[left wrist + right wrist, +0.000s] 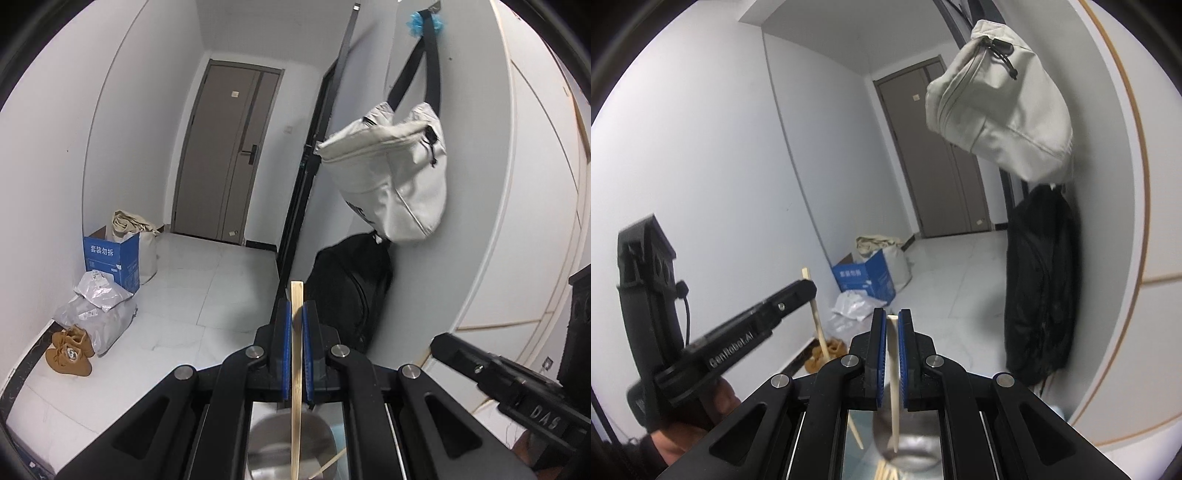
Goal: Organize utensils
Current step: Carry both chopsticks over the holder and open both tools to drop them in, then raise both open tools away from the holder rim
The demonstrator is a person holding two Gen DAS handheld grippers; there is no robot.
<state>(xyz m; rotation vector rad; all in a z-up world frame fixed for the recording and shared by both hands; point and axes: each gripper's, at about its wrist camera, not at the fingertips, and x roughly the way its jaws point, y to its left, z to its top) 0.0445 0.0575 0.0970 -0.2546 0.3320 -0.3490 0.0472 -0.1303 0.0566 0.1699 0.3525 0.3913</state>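
So my left claw (297, 314) is clamped tight on a wooden chopstick (296, 354), which stands upright between the blue pads at bottom centre of its view. My right claw (892, 325) is pinching a second chopstick (893, 369) the same way, low in the middle of its frame. Below both sits a metal bowl (916, 448) with more sticks poking out. A grey bag (399, 177) hangs on the wall upper right.
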